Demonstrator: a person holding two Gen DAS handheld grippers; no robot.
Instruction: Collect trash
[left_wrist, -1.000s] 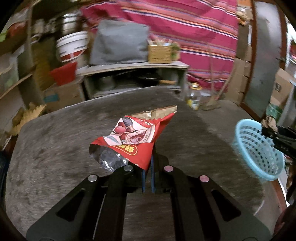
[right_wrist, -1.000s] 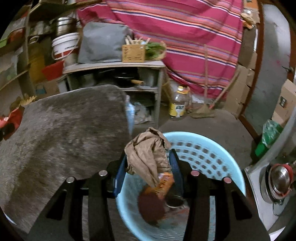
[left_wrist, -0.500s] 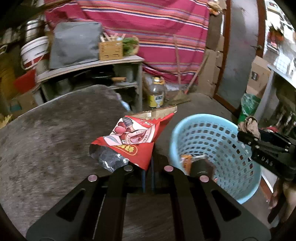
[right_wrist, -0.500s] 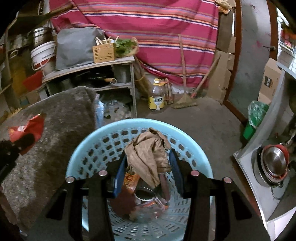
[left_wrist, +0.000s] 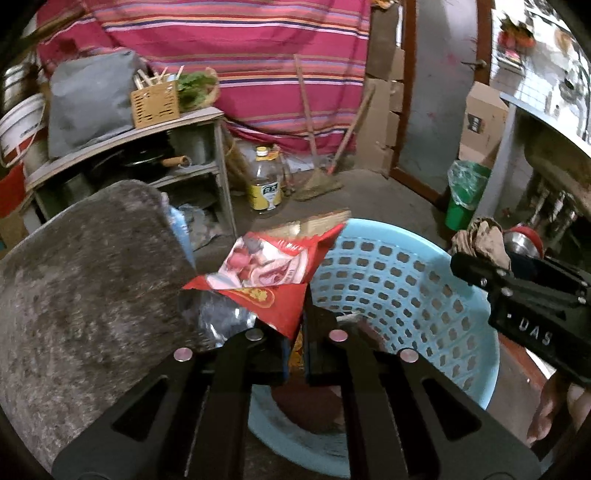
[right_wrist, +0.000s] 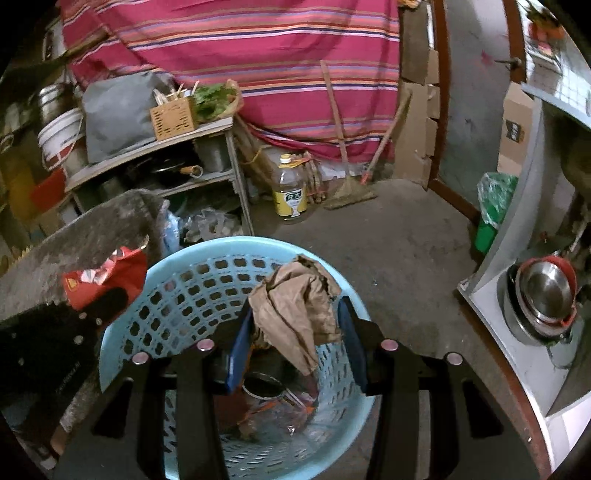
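Note:
A red snack wrapper (left_wrist: 273, 273) stands up between the tips of my left gripper (left_wrist: 295, 332), over the near rim of the light blue basket (left_wrist: 406, 280). Its jaws are opening, and a narrow gap shows between the pads below the wrapper's tip. My right gripper (right_wrist: 295, 332) is shut on a crumpled brown paper wad (right_wrist: 295, 306) and hangs above the basket (right_wrist: 184, 288), which has other trash at its bottom. In the right wrist view the wrapper (right_wrist: 107, 280) and left gripper (right_wrist: 110, 299) sit at the basket's left rim. The right gripper (left_wrist: 476, 266) with the wad (left_wrist: 484, 240) also shows at the right of the left wrist view.
The grey round table (left_wrist: 92, 277) lies left of the basket. Behind are a cluttered shelf unit (left_wrist: 184, 125), an oil bottle (left_wrist: 264, 188), a broom (left_wrist: 317, 181) and a green bin (left_wrist: 465, 195). A counter with stacked steel bowls (right_wrist: 546, 291) stands close on the right.
My left gripper has carried the wrapper rightward off the table to the basket's rim. The right gripper with the brown wad has moved over the basket's middle.

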